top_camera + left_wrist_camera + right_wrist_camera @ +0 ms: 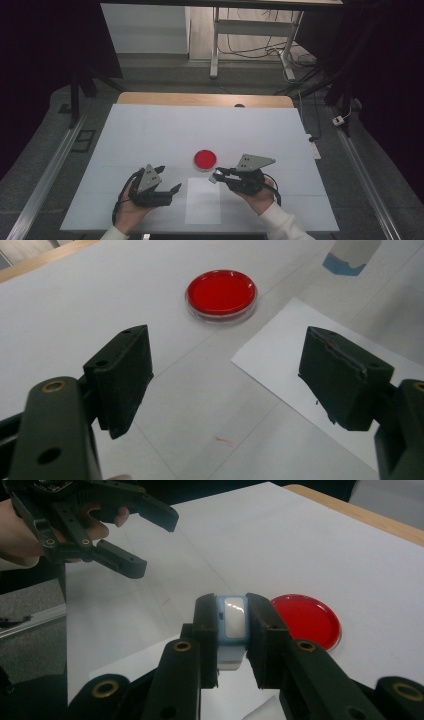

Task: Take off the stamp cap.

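white table cover (150, 135): right gripper (233, 630) clamps a small, light, rigid blue-capped vial (232, 622) by its sides; left gripper (225, 375) gapes empty.

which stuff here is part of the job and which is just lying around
In the job:
- small white and blue bottle, clamped in the right tool
- red petri dish, close beside that tool
- sheet of white paper between the hands
- left tool, open, with nothing between its pads

Lying about:
- white table leg frame on the floor beyond
- loose cables under it
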Demonstrator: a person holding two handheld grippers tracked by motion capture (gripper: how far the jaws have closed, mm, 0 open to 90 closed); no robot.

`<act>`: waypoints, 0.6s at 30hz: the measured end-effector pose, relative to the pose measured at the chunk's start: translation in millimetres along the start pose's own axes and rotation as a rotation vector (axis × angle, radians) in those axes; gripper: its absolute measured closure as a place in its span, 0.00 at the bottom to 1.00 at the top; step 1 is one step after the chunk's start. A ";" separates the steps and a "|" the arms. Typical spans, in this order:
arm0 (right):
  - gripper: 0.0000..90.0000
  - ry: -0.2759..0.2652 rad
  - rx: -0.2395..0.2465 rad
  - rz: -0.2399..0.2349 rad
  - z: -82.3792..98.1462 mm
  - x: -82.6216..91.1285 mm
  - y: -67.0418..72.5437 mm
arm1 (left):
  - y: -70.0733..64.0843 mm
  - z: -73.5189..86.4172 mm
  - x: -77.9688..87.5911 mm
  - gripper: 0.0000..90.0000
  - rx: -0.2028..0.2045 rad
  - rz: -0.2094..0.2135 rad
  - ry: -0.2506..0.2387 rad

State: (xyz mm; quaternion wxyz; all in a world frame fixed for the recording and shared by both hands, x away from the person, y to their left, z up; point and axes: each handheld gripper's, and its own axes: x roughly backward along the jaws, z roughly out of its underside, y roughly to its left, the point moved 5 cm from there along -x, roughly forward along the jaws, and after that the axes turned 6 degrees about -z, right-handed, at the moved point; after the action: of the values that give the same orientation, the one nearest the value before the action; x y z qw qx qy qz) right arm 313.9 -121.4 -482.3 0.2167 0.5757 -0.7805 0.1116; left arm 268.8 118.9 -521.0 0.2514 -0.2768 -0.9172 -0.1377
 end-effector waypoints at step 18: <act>0.83 -0.014 -0.018 -0.002 0.3 1.3 -1.9 | -19.6 -13.9 -18.8 0.23 -0.053 0.043 0.010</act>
State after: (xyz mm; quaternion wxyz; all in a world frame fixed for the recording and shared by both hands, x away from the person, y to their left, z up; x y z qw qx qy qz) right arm 315.3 -123.2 -482.1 0.2167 0.5752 -0.7824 0.1004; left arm 276.4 89.4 -521.7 0.2514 -0.3023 -0.9058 -0.1579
